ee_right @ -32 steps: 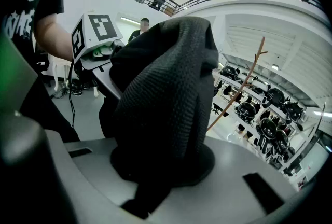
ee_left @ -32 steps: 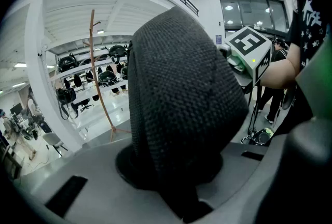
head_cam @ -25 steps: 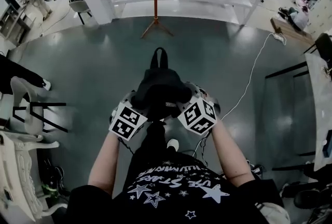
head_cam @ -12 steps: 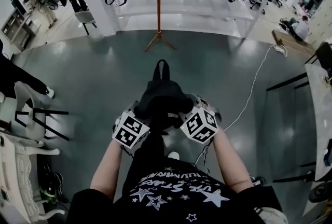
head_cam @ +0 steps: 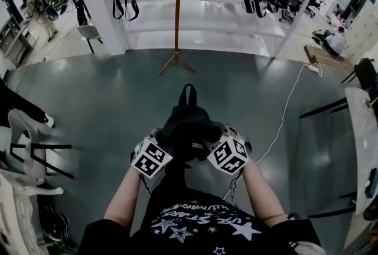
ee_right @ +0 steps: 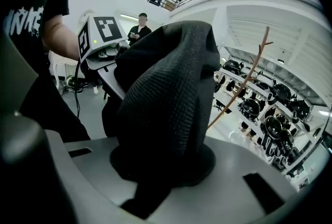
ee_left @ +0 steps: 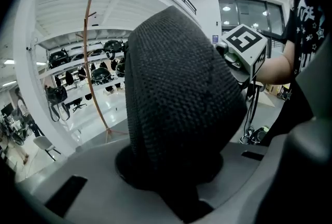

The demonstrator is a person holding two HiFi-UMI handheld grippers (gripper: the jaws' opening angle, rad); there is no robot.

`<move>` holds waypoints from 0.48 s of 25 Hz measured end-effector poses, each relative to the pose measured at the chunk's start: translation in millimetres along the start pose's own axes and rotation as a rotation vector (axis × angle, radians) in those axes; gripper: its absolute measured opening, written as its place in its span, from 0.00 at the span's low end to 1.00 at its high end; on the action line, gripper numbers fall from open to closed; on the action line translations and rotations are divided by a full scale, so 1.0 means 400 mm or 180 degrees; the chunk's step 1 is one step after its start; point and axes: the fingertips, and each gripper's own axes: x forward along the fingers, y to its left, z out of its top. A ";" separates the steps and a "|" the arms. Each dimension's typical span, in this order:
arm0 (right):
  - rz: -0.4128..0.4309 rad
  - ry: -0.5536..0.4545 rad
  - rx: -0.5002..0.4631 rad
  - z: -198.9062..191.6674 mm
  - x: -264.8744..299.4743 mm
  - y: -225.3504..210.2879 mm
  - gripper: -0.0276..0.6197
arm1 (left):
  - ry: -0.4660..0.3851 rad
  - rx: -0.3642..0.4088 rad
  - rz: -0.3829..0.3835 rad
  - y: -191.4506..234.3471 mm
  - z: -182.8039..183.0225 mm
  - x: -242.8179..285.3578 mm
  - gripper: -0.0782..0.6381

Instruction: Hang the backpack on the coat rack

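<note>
A person stands on a grey-green floor [head_cam: 106, 100] and holds a black backpack [head_cam: 188, 127] out in front at about waist height, one tool on each side of it. The left tool [head_cam: 158, 141] is clenched on the bag's left flank and the right tool [head_cam: 220, 141] on its right flank. Each gripper view shows dark mesh fabric bunched between that tool's grey jaws, which press in on it. The marker cubes sit close together just under the bag, tilted outward. The backpack hangs clear of the floor, carried only by the two tools, with its carry loop [head_cam: 188, 96] standing up at the far end and facing the rack.

The rack [head_cam: 176, 12], a thin red-brown pole on splayed feet, stands well ahead of the bag and slightly to the left, with bare floor between them. A short peg juts from its upper part. Behind it run white shelves [head_cam: 201, 12] loaded with dark rounded items, possibly more bags or helmets; the view is too small to tell. A white cable [head_cam: 284, 107] trails across the floor to the right. Dark-legged chairs [head_cam: 41, 150] stand at the left edge.
</note>
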 end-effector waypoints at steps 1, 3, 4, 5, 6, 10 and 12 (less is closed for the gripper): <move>0.0002 0.0022 0.0014 0.002 0.025 -0.028 0.16 | -0.0003 -0.0009 -0.0021 0.031 0.008 0.019 0.24; -0.0013 0.0063 0.0054 0.011 0.076 -0.084 0.16 | -0.0008 0.0001 -0.0061 0.099 0.025 0.056 0.24; -0.0028 0.0079 0.0079 0.018 0.100 -0.111 0.16 | -0.0011 0.0020 -0.0082 0.135 0.035 0.072 0.24; -0.0044 0.0093 0.0103 0.026 0.123 -0.139 0.16 | -0.0013 0.0036 -0.0104 0.170 0.045 0.087 0.24; -0.0060 0.0104 0.0124 0.036 0.144 -0.168 0.16 | -0.0014 0.0048 -0.0125 0.203 0.056 0.101 0.24; -0.0143 0.0129 0.0154 0.088 0.234 -0.284 0.16 | -0.0053 0.0095 -0.0144 0.347 0.103 0.142 0.24; -0.0178 0.0125 0.0150 0.118 0.283 -0.335 0.16 | -0.0083 0.0112 -0.0128 0.421 0.122 0.157 0.24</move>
